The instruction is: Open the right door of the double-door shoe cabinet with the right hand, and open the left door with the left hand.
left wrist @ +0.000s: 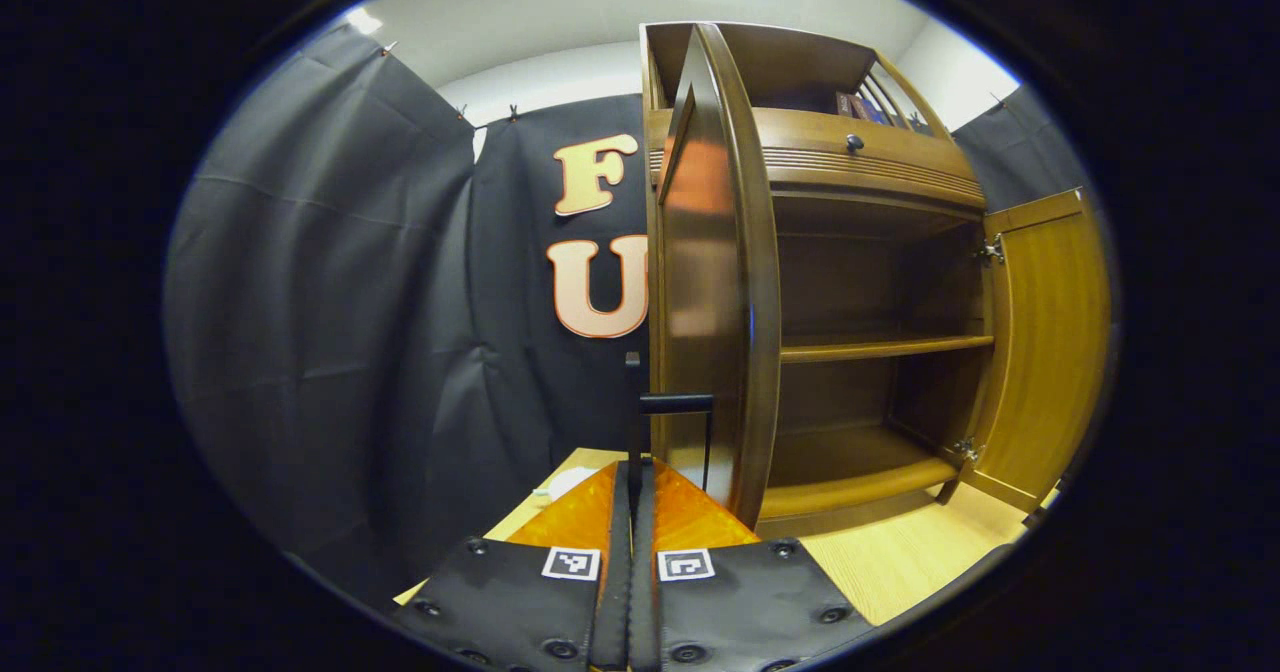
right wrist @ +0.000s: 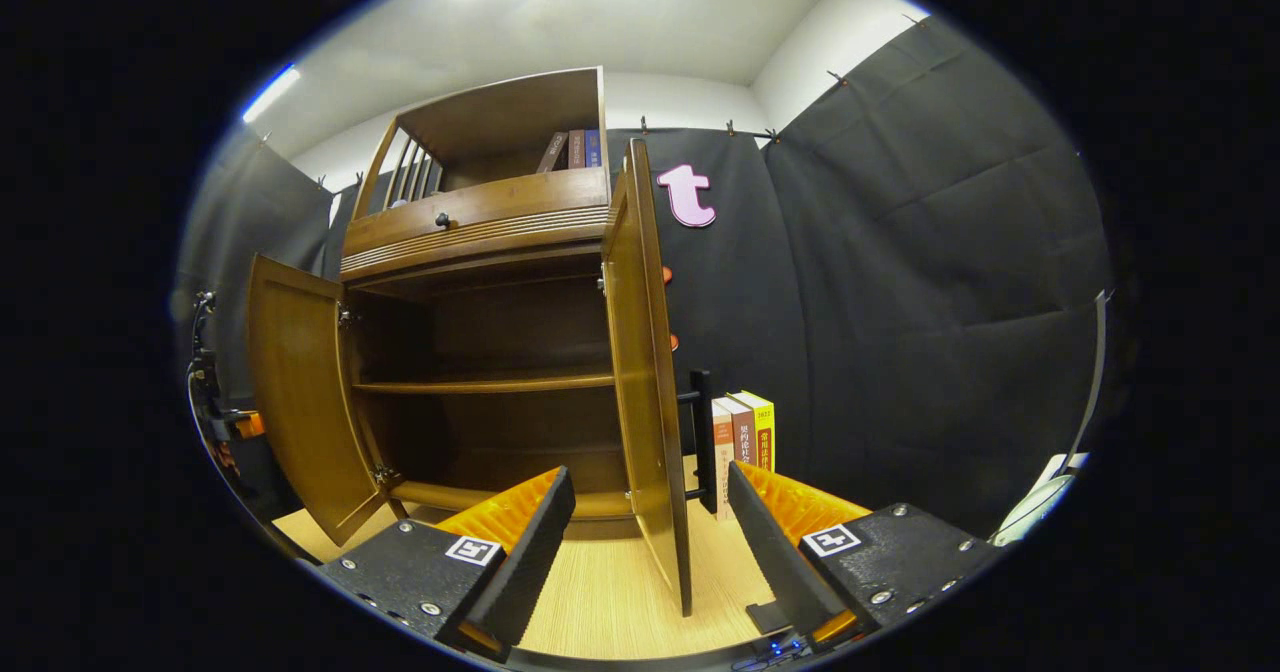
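You are in a booth with black cloth walls, and a pale wooden table [left wrist: 900,562] runs under everything. The brown shoe cabinet [left wrist: 860,162] stands on the table, up against the back cloth. Both of its doors are swung open, so you can see one bare shelf [right wrist: 480,385] across the middle.

In the left gripper view, the left door [left wrist: 700,282] stands out toward you, almost edge-on, just right of your left claw [left wrist: 635,467]. Your left claw is squeezed tight, and its two fingers are pressed on the thin black bar of the left door handle [left wrist: 675,403]. The bar sticks up from between the fingertips. The right door [left wrist: 1050,342] hangs wide open at the far right side of the cabinet.

In the right gripper view, your right claw [right wrist: 650,474] is spread wide and holds nothing. The front edge of the right door comes down between its two fingers, and neither finger touches it. The black right door handle [right wrist: 700,432] sits on the outer face of that door, just above the right finger [right wrist: 765,522].

A few books [right wrist: 745,432] stand upright on the table behind the right door, near the back cloth. More books [right wrist: 572,149] lean in the open top of the cabinet, above a drawer with a small dark knob [right wrist: 441,219].
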`<state>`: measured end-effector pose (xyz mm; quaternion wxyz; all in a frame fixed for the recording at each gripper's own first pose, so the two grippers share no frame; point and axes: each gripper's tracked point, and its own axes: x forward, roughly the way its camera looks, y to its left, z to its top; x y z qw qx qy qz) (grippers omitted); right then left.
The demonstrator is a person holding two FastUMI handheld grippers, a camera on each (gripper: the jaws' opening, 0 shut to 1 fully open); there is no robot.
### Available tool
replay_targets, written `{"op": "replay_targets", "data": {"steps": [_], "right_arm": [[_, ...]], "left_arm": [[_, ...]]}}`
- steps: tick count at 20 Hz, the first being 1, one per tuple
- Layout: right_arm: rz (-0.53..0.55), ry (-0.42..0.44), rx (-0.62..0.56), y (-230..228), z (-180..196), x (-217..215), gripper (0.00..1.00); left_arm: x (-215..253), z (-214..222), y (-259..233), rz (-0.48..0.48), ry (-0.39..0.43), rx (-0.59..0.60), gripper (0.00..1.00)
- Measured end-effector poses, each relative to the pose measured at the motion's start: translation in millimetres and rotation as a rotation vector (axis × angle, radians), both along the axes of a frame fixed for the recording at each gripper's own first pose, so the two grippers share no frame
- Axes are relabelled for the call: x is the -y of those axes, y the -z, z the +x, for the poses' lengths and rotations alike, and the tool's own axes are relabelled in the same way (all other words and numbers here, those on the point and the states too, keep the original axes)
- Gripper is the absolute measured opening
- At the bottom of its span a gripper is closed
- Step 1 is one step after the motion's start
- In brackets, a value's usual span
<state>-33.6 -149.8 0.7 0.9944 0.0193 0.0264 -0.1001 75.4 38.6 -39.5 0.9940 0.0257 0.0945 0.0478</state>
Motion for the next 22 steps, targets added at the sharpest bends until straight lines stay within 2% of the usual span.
{"op": "replay_targets", "data": {"steps": [2,3,4,5,6,8,11,12,16,17,18,22], "right_arm": [[0.003,-0.002,-0.001,1.6,1.7,-8.8,1.00],[-0.001,-0.001,-0.002,1.8,1.8,-12.6,1.00],[-0.004,0.000,-0.003,2.7,1.7,-15.2,1.00],[-0.004,-0.001,-0.009,4.4,1.5,-19.3,1.00],[-0.004,-0.004,-0.015,7.3,2.1,-22.3,0.94],[-0.006,-0.003,-0.028,9.9,2.2,-27.0,0.94],[0.010,0.017,-0.023,11.4,3.0,-34.1,0.94],[0.019,0.019,-0.020,14.1,3.1,-39.2,1.00],[0.026,0.026,-0.033,21.8,4.2,-54.0,1.00],[0.026,0.029,-0.031,21.3,3.3,-57.7,1.00],[0.027,0.027,-0.030,19.4,3.9,-61.3,1.00],[0.030,0.025,-0.021,15.6,4.8,-65.7,1.00]], "left_arm": [[-10.4,-0.4,2.4,0.008,0.045,0.006,0.07],[-15.7,-1.0,2.5,-0.005,0.063,0.008,0.16],[-20.5,-1.5,2.0,-0.017,0.086,0.014,0.07],[-26.7,1.9,0.0,-0.027,0.107,0.026,0.07],[-33.6,2.2,-0.6,-0.045,0.128,0.039,0.07],[-42.3,5.4,-0.3,-0.064,0.170,0.058,0.07],[-58.8,9.5,1.9,-0.042,0.235,0.052,0.07],[-64.0,10.5,2.3,-0.039,0.253,0.044,0.07],[-78.0,15.7,4.0,-0.067,0.333,0.042,0.09],[-80.7,18.1,5.2,-0.063,0.335,0.046,0.15],[-78.0,18.1,4.3,-0.059,0.353,0.051,0.12],[-81.5,9.0,13.8,-0.015,0.372,0.011,0.12]]}}
